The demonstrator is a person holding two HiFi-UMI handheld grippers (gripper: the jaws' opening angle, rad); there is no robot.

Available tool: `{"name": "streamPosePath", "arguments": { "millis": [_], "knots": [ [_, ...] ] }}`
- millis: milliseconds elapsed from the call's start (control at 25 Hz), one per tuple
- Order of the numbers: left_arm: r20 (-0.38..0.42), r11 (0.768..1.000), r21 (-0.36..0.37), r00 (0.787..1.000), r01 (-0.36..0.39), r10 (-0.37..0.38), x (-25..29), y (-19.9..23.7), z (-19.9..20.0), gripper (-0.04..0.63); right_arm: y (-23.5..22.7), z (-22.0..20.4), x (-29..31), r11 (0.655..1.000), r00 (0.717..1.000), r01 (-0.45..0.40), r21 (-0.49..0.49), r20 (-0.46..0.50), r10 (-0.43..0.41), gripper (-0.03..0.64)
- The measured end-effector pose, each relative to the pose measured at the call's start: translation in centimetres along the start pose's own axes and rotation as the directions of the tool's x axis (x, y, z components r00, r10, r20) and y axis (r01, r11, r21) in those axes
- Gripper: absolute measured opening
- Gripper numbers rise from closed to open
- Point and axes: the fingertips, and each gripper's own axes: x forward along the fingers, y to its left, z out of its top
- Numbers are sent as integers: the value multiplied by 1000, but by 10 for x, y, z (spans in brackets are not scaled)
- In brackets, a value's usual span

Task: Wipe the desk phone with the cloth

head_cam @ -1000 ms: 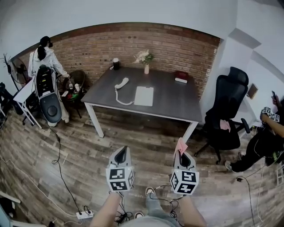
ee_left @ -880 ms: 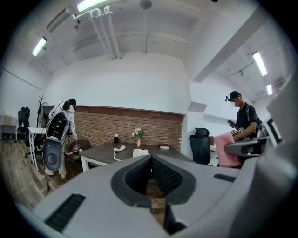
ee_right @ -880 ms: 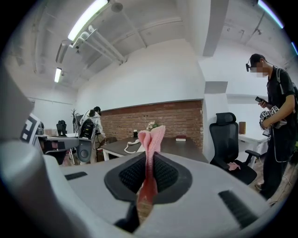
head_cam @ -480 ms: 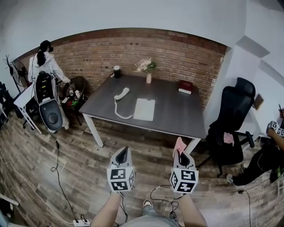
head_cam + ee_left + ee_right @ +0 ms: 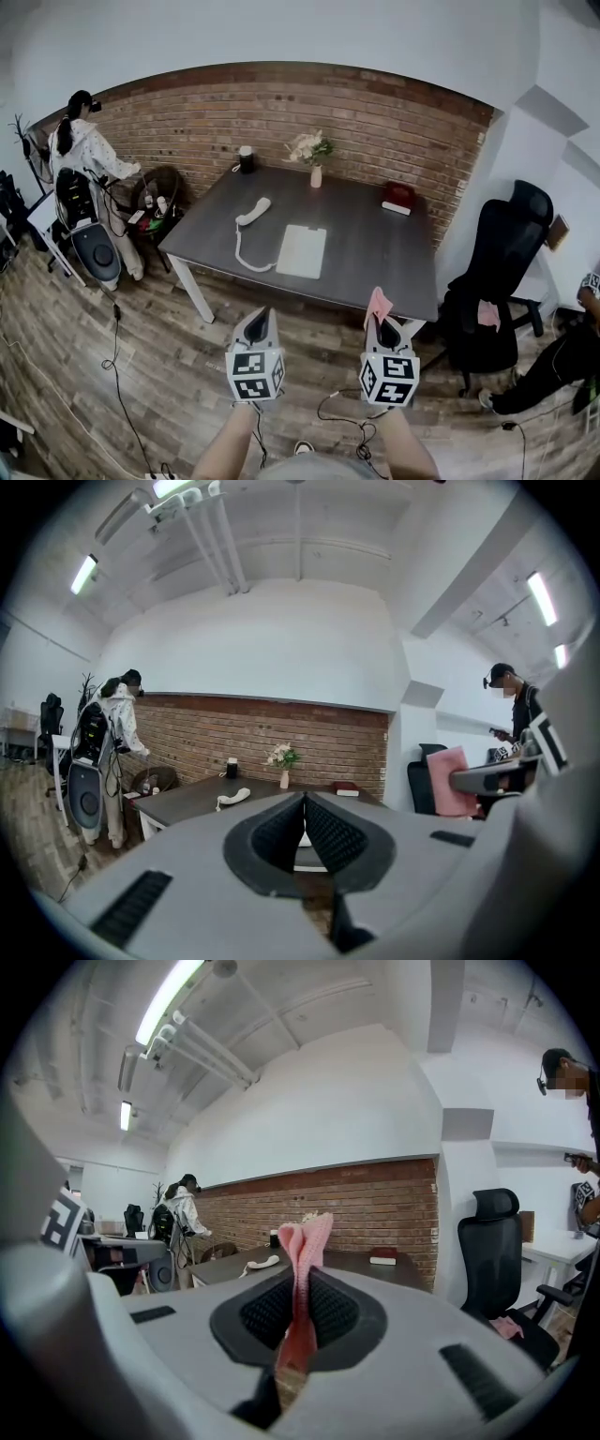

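Observation:
A white phone handset (image 5: pixel 253 211) with a curled cord (image 5: pixel 246 257) lies on the dark grey desk (image 5: pixel 366 253), next to a flat white base (image 5: pixel 302 250). The handset (image 5: pixel 232 797) also shows far off in the left gripper view, and the handset (image 5: pixel 263 1262) in the right gripper view. My left gripper (image 5: pixel 259 323) hangs in front of the desk, shut with nothing in it. My right gripper (image 5: pixel 380 323) is shut on a pink cloth (image 5: pixel 379 305), which sticks up between its jaws as the cloth (image 5: pixel 304 1241). Both grippers are well short of the desk.
A flower vase (image 5: pixel 316 174), a black cup (image 5: pixel 246 158) and a red book (image 5: pixel 398 197) stand at the desk's far side by the brick wall. A black office chair (image 5: pixel 497 272) is at the right. A person (image 5: pixel 80 141) stands far left. Cables (image 5: pixel 117 356) cross the wooden floor.
The desk has come a little nearer and lower in the head view. Both grippers stay shut, the right one still holding the cloth.

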Motion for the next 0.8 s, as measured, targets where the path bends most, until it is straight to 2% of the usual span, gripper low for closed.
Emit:
{"name": "streamPosePath", "arguments": {
  "millis": [480, 800],
  "knots": [
    [-28, 999, 18, 998, -51, 51, 65, 10, -1, 5, -30, -4, 74, 999, 999, -35, 33, -24, 35, 21],
    [-63, 998, 24, 997, -51, 52, 109, 20, -11, 5, -34, -14, 119, 998, 997, -48, 29, -54, 50, 21]
  ]
}}
